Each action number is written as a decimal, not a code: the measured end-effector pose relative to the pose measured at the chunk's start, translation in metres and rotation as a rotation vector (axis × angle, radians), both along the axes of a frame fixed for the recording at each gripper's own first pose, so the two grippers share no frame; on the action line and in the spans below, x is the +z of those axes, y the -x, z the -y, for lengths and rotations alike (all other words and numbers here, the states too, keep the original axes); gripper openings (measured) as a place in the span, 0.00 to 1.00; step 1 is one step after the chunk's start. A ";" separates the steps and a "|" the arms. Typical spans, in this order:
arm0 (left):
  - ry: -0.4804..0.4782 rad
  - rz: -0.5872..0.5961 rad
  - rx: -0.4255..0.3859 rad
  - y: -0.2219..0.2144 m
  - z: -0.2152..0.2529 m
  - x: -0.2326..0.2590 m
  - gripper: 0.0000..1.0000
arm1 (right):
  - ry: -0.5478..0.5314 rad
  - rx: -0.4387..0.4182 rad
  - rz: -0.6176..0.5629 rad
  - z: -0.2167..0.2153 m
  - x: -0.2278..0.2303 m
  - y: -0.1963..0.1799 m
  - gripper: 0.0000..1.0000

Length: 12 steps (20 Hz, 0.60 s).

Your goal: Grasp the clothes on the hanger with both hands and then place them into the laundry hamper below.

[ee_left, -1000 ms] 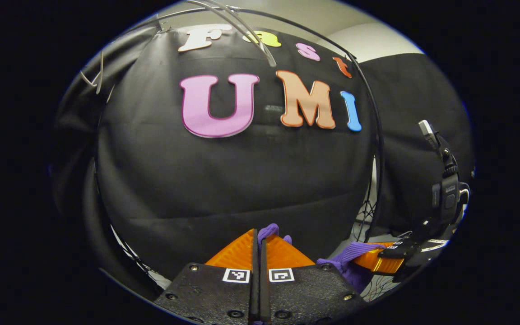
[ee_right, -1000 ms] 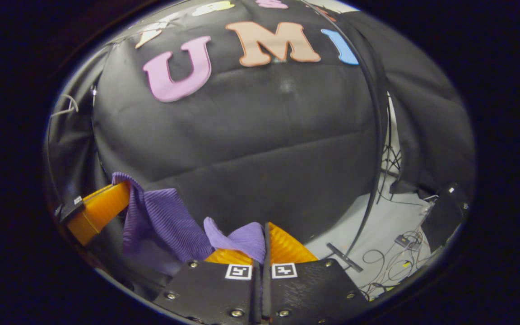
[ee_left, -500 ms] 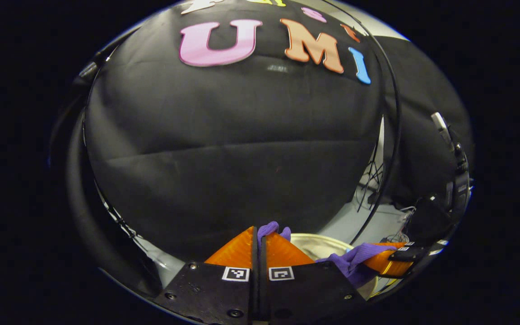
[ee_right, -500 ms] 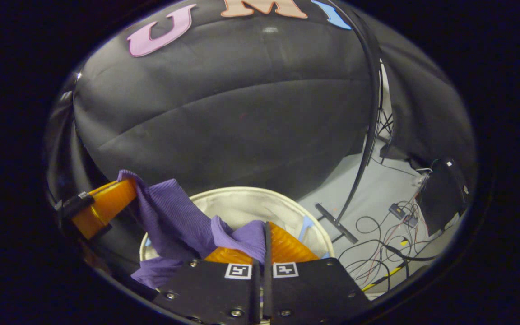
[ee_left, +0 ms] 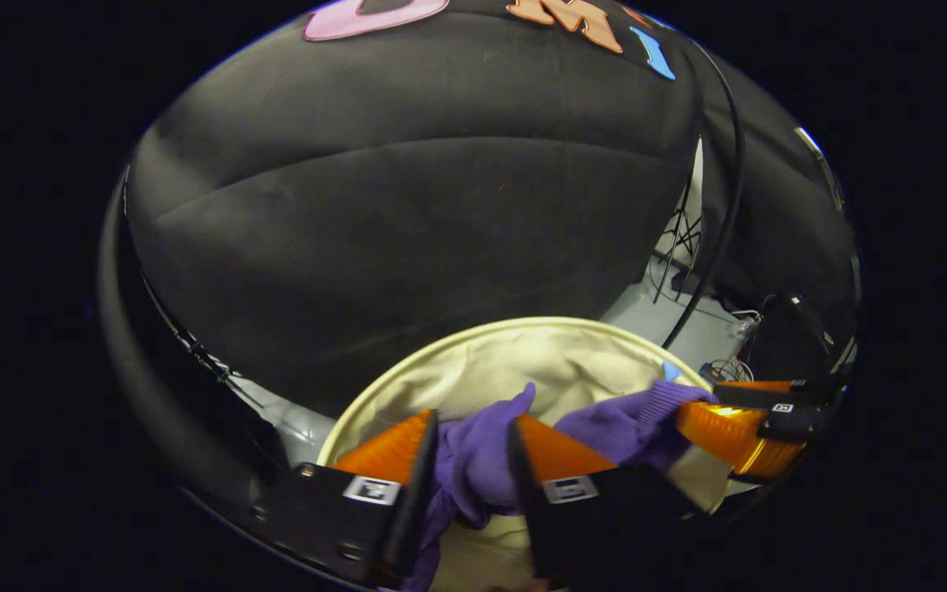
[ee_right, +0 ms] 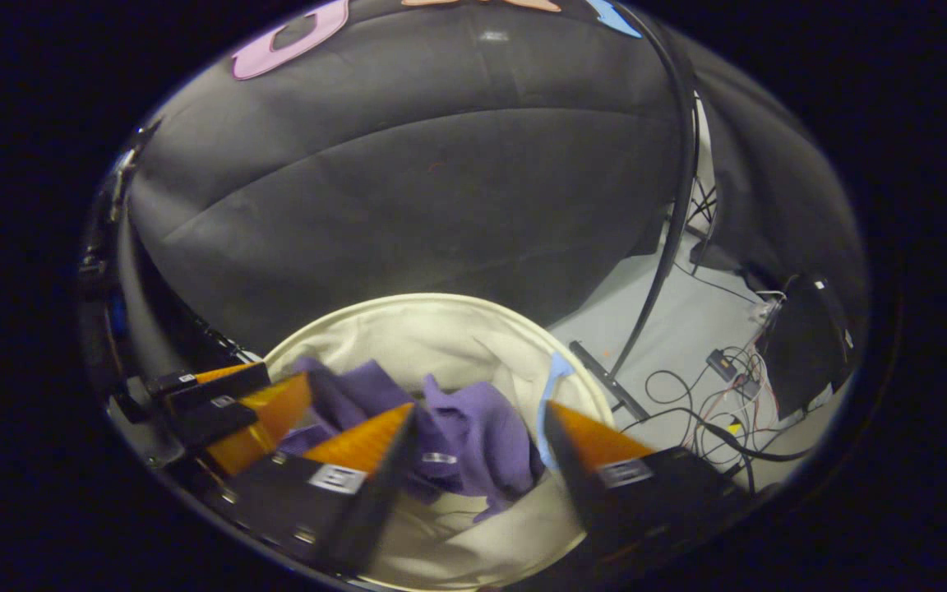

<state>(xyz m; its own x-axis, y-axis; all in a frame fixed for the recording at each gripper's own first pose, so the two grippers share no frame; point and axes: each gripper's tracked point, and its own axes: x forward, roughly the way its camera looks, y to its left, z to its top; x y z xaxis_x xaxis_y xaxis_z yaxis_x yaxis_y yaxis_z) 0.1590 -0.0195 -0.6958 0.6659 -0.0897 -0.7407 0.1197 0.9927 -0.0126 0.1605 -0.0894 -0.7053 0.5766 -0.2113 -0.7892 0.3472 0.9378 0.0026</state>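
Purple ribbed knit clothes (ee_right: 473, 436) sag into the round cream fabric hamper (ee_right: 408, 316) between both grippers' parted fingers.

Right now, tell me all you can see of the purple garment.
The purple garment is a soft ribbed knit, crumpled and bunched inside the cream fabric laundry hamper. It lies between the spread fingers of the right tongs, which no longer press it. In the left gripper view a fold sits between the open left tongs, draping down against the hamper's lining.
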 end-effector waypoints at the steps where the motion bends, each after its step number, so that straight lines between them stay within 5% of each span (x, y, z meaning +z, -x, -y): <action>1: 0.007 -0.014 0.026 0.002 0.000 -0.001 0.67 | -0.001 0.001 0.007 -0.003 -0.001 0.001 1.00; 3: -0.020 -0.008 0.038 0.001 -0.004 0.005 1.00 | 0.001 0.007 0.034 -0.007 0.011 -0.002 1.00; 12: -0.012 0.149 0.060 -0.006 -0.012 0.108 0.98 | 0.028 -0.004 0.168 -0.012 0.108 -0.006 0.99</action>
